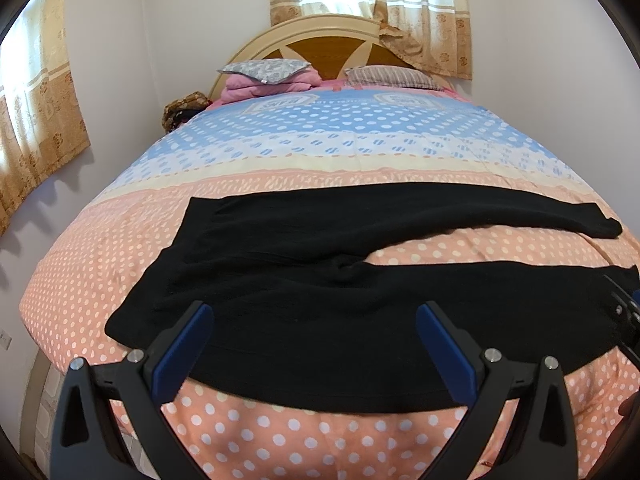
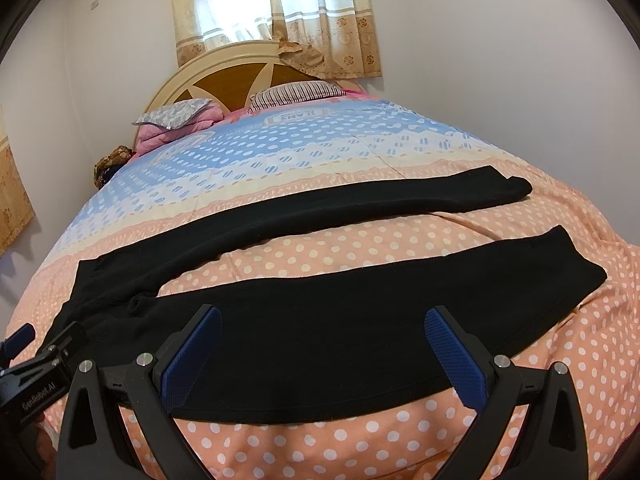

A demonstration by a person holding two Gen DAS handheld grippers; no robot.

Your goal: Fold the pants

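Black pants point(image 1: 304, 292) lie flat across the bed, waist to the left, both legs spread apart and running right. They also show in the right wrist view point(image 2: 360, 320). My left gripper point(image 1: 314, 314) is open and empty, hovering over the near leg close to the waist. My right gripper point(image 2: 322, 318) is open and empty, hovering over the near leg further right. The left gripper's body shows at the left edge of the right wrist view point(image 2: 36, 364).
The bed has a polka-dot quilt point(image 1: 320, 152), pink near me and blue further off. Pillows and a pink folded blanket point(image 1: 268, 80) lie by the headboard point(image 1: 316, 36). Walls and curtains surround the bed. The bed's near edge is just below the grippers.
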